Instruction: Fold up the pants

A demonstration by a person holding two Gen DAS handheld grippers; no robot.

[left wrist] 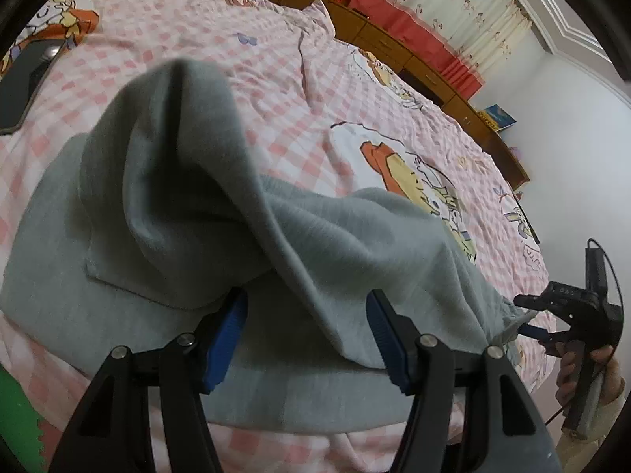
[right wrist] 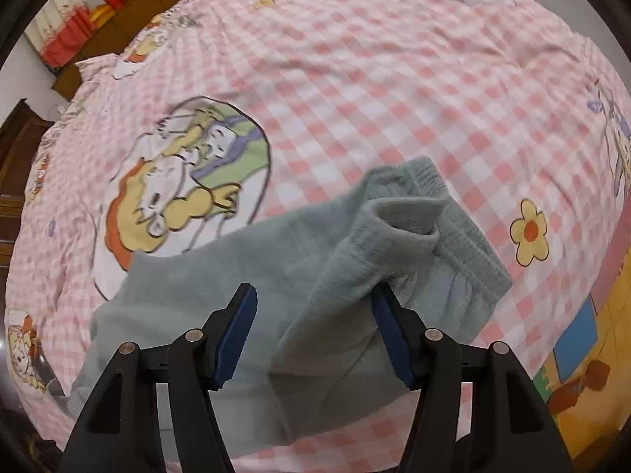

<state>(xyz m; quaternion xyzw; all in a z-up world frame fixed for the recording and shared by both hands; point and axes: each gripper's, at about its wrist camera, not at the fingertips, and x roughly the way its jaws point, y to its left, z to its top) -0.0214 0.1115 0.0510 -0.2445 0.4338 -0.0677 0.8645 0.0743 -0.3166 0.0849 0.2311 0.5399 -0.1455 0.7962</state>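
Grey-green fleece pants (left wrist: 189, 197) lie bunched on the pink checked bed sheet (left wrist: 244, 79). In the left wrist view my left gripper (left wrist: 307, 307) is open, its blue pads (left wrist: 226, 339) on either side of a raised fold. The pants fabric drapes between the jaws. The right gripper (left wrist: 530, 325) shows at the right edge by the pants' waistband. In the right wrist view my right gripper (right wrist: 313, 303) is open over the pants (right wrist: 221, 276). A rolled fold lies against its right pad (right wrist: 388, 335). The ribbed waistband (right wrist: 465, 236) lies ahead of it.
A dark flat object (left wrist: 23, 79) lies on the bed at far left. Wooden cabinets (left wrist: 394, 43) with red cloth run along the far edge of the bed. Cartoon prints (right wrist: 185, 181) cover the sheet. A yellow patterned mat (right wrist: 583, 347) lies at right.
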